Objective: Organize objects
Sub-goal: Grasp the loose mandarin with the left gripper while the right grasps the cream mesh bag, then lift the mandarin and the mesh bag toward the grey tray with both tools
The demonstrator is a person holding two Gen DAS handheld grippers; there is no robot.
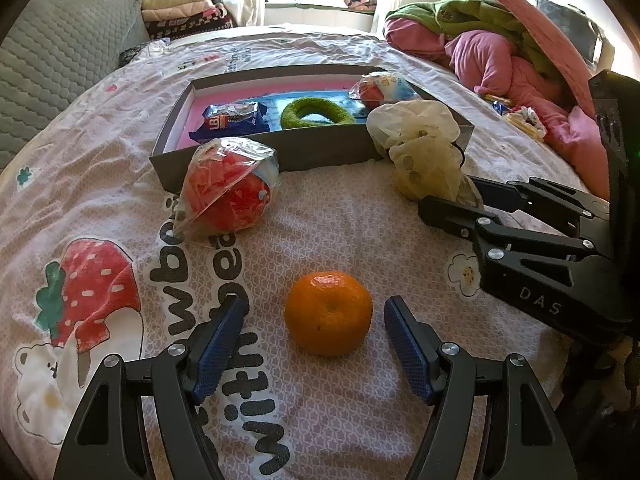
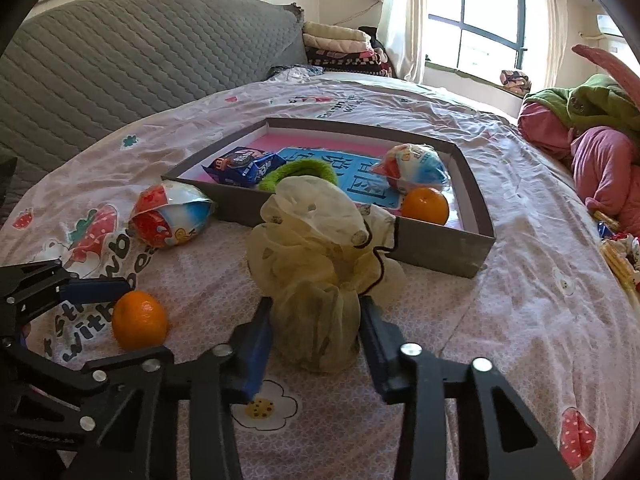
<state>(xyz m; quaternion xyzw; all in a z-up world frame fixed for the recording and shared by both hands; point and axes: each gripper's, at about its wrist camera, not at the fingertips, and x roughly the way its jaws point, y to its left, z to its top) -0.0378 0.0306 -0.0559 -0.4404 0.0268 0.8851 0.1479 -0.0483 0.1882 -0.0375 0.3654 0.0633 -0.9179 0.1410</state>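
Right jaws pinching upright cream mesh bag [image 2: 320, 264] — left jaws wide around orange [image 1: 329, 313].

A shallow grey box [image 2: 436, 246] with a pink and blue floor lies open on the bed. Inside it are a blue snack packet [image 2: 240, 166] at the far left, a green fuzzy ring [image 2: 298, 172] in the middle, a foil-wrapped egg [image 2: 416, 168] and an orange [image 2: 425, 205] in the near right corner. Outside, against the box's near wall, rests a second wrapped egg [image 2: 172, 216]. A cream mesh pouch [image 2: 320, 280] stands upright, touching that wall. Another orange [image 2: 139, 320] sits alone on the bedsheet, nearer the bed's edge.
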